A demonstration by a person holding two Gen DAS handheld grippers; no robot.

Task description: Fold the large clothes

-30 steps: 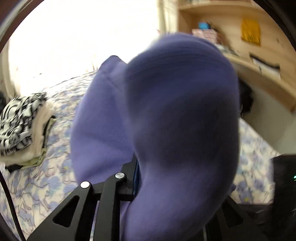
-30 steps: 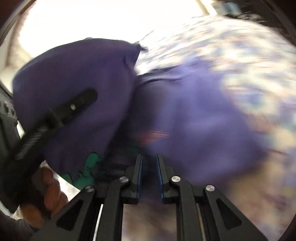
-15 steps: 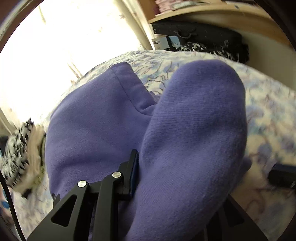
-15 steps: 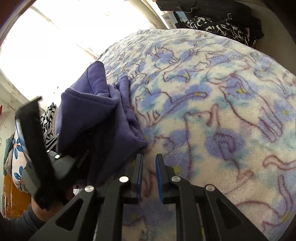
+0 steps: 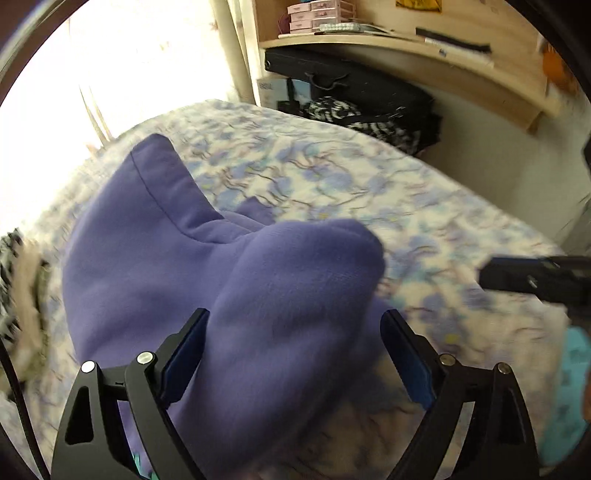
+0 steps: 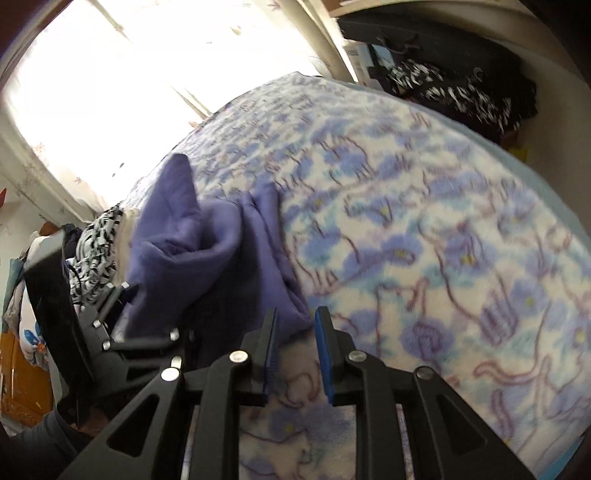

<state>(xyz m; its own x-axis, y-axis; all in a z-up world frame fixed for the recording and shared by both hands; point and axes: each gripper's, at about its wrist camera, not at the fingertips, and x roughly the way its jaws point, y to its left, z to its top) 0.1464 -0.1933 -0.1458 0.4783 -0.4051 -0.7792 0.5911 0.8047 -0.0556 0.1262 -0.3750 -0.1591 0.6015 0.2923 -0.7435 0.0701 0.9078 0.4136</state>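
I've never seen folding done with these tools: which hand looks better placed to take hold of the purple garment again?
Probably the left. The left gripper has just been opening, and the purple garment bulges between its wide jaws. The right gripper, slightly open, sits over the floral blanket beside the garment's edge.

No lettering can be read in either view. The pink boxes point(image 5: 319, 14) stacked on the shelf point(image 5: 406, 48) carry small print too blurred to make out, and the white box point(image 5: 269, 92) standing past the far edge of the bed point(image 5: 369, 192) shows a dark mark that stays illegible.
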